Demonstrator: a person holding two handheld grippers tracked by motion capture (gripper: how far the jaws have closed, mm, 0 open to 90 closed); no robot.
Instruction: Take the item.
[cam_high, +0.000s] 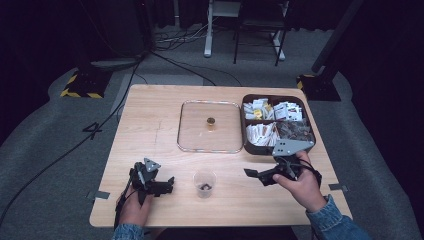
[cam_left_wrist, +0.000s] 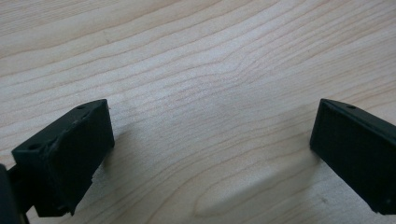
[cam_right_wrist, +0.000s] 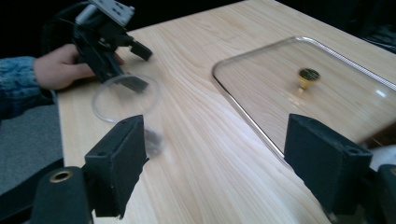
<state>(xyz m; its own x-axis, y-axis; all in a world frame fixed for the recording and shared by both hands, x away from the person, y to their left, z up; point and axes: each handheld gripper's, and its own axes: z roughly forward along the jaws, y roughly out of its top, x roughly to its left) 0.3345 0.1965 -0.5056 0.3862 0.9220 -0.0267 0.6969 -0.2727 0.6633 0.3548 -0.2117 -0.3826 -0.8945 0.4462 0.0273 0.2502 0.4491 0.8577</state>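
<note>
A clear plastic cup (cam_high: 204, 183) stands near the table's front edge with something small and dark at its bottom; in the right gripper view the cup (cam_right_wrist: 126, 98) stands just beyond my left jaw. To its left, my left gripper (cam_high: 169, 184) rests low over the wood, open, with bare table between its jaws (cam_left_wrist: 210, 140). My right gripper (cam_high: 255, 176) is to the right of the cup, apart from it, pointing left; it is open and empty (cam_right_wrist: 215, 144). The left gripper (cam_right_wrist: 139, 67) and its hand appear behind the cup there.
A glass lid (cam_high: 190, 130) with a gold knob (cam_high: 210, 122) lies flat mid-table. Right of it, a brown divided box (cam_high: 310, 131) holds several packets. The wooden table (cam_high: 150, 130) stands on grey carpet with cables and stands behind.
</note>
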